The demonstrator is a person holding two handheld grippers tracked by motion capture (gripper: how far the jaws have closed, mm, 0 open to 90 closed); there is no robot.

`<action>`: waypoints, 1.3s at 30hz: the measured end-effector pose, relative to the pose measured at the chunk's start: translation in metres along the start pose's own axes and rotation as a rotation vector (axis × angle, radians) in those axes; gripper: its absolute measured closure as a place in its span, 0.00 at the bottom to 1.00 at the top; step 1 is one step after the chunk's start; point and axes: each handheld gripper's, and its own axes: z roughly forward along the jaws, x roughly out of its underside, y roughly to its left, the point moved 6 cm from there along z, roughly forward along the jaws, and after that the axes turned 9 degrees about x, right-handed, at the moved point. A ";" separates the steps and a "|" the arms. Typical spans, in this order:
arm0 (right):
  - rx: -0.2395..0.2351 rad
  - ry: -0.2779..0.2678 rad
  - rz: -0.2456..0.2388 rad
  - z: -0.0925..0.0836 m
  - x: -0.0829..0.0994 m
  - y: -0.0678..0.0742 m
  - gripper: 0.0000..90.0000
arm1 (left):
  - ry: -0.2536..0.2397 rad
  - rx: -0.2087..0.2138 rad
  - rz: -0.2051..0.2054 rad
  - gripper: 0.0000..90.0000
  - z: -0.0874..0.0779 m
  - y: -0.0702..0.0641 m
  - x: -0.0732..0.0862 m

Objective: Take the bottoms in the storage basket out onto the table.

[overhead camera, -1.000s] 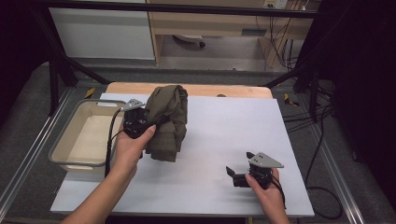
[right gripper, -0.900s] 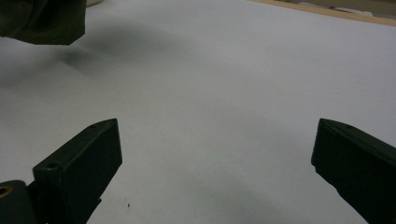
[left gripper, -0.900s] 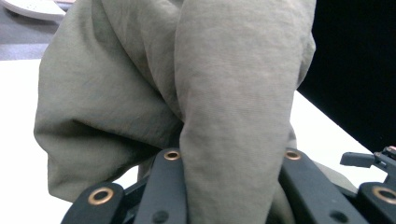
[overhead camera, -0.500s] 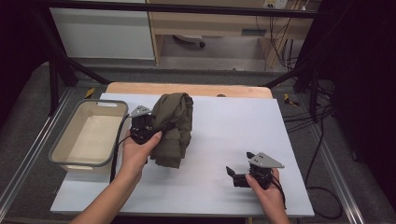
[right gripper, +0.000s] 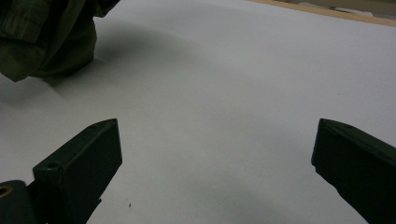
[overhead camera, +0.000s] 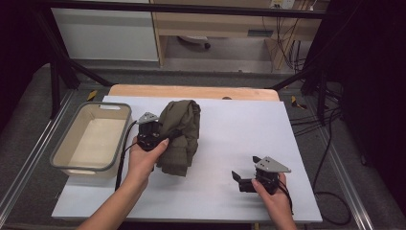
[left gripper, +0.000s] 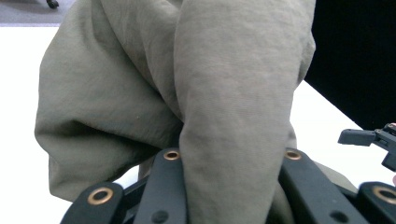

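Olive-green garment (overhead camera: 179, 136) is bunched into a loose bundle, held over the left-centre of the white bench (overhead camera: 230, 129), lower folds hanging down to or just above the surface; contact cannot be told. A thick fold of the cloth is clamped between the fingers (left gripper: 163, 186) of the left gripper (overhead camera: 149, 134), seen close up in the left gripper view with fabric bulging out between both black jaws. Grip is taken at the bundle's left side, probably so the whole mass can be carried in one piece rather than dragged. The beige bin (overhead camera: 91, 139) sits just left of the garment at the bench's left edge, empty inside as far as can be seen; the garment is judged to be either headed for it or being brought to the bench middle for handling, direction not settled from this. Right gripper (overhead camera: 251, 179) is parked low near the front right of the bench, well apart from the cloth, fingers (right gripper: 79, 158) spread wide and holding nothing, bare bench between them. It is likely kept released and aimed toward the bundle, whose edge shows at top left of the right gripper view, ready for a second grasp.
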 end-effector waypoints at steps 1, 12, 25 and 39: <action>0.000 -0.002 0.000 0.000 0.000 0.000 0.03 | 0.000 0.000 0.001 0.82 0.000 0.000 0.000; 0.000 -0.003 0.000 0.000 0.000 0.000 0.03 | 0.024 0.009 -0.001 0.82 0.009 -0.002 0.009; -0.001 -0.001 -0.004 0.001 0.000 0.001 0.03 | 0.047 0.009 0.002 0.81 0.018 -0.003 0.019; -0.003 0.002 -0.006 0.001 0.000 0.001 0.03 | 0.065 0.012 0.014 0.81 0.027 -0.008 0.025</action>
